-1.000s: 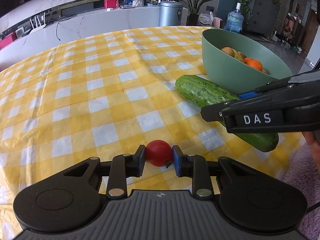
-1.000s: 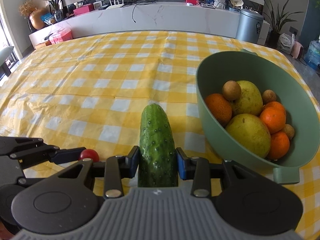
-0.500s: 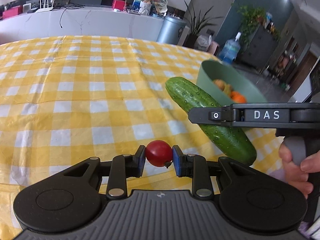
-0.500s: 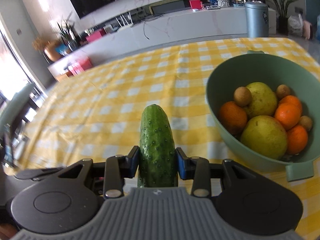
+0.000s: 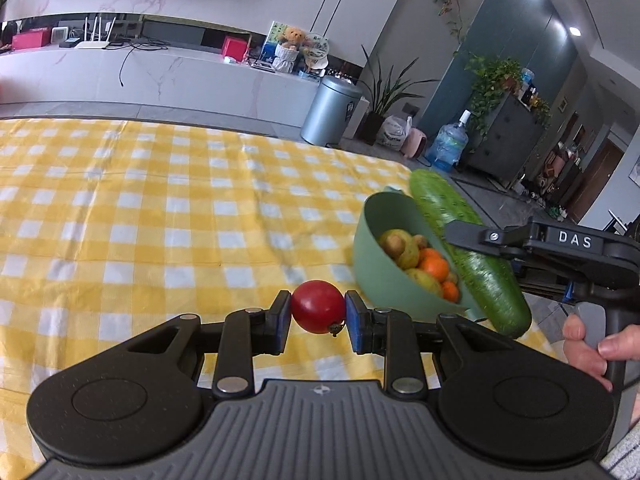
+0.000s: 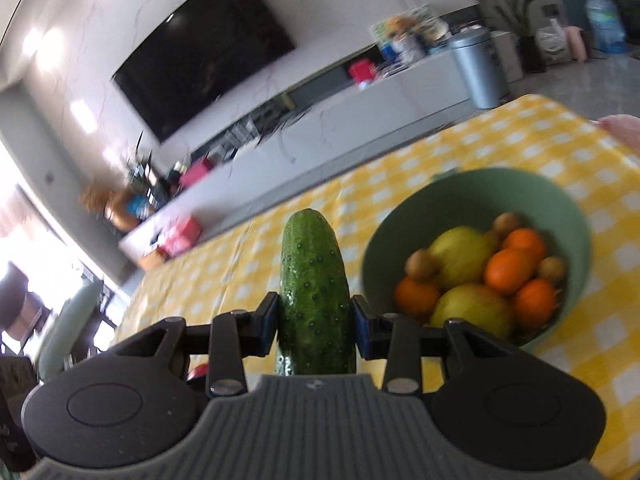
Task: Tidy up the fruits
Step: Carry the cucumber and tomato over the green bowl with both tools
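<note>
Checked tablecloth (image 5: 160, 216): green bowl (image 6: 576, 216) holds oranges (image 6: 506, 266), yellow fruit (image 6: 460, 256).

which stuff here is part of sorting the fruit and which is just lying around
Part of the job:
- tomato, in the left gripper
- cucumber, in the right gripper
- green bowl of fruit

Just lying about:
- bin
- water bottle
- teddy bear
- TV

Red tomato (image 5: 318, 306) and green cucumber (image 6: 314, 294) held aloft beside fruit-filled bowl (image 6: 576, 216).
</note>
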Demonstrator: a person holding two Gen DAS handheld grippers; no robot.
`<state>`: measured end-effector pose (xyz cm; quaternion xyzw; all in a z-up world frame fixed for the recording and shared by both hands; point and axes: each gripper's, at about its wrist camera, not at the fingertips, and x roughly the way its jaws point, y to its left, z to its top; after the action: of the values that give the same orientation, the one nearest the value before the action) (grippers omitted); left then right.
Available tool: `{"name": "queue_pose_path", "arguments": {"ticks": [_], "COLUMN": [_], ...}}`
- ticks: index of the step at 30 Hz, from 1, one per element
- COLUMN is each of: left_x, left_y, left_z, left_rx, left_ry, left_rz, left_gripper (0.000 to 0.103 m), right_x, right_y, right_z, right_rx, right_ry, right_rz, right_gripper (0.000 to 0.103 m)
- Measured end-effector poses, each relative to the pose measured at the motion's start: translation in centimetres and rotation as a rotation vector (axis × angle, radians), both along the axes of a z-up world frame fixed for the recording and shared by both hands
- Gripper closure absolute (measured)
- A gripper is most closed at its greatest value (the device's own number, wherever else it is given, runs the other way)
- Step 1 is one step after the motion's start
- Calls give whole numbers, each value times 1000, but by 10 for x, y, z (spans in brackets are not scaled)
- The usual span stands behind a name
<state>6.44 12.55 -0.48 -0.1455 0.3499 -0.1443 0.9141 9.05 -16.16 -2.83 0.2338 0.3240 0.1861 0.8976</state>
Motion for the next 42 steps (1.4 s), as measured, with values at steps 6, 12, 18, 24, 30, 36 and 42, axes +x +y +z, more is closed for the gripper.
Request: {"name": "queue_pose_path", "arguments": {"ticks": [6,12,18,24,30,36,42], "left_x": [5,10,12,16,36,63,84], "left_y": [-10,-19,-20,-40,-79,-123,-155], "left_z": [0,-10,-18,-9,0,3,-6], "left_rx": [8,5,11,78,112,162,237], "left_ry": [8,24,33,9,-13,-24,-9], "left_rz": [-23,-62,-72,-139,-203,-273,-292], "left_gripper": [71,71,71,71,71,71,71], "right_x": [10,45,76,80,67,49,47], "right_y": [-32,-38,-43,-43,-46,-51,-61], "right_z": [3,-10,-27,-40,-32,-31,-31], "right_rx": [-37,-209,-300,-379,-395,-351,-283], "right_ry": [32,94,154,159,89,75,91], "right_rz": [-140,-195,-225,-285,-297,-308,-329], "right_gripper": [68,68,68,64,51,42,40]}}
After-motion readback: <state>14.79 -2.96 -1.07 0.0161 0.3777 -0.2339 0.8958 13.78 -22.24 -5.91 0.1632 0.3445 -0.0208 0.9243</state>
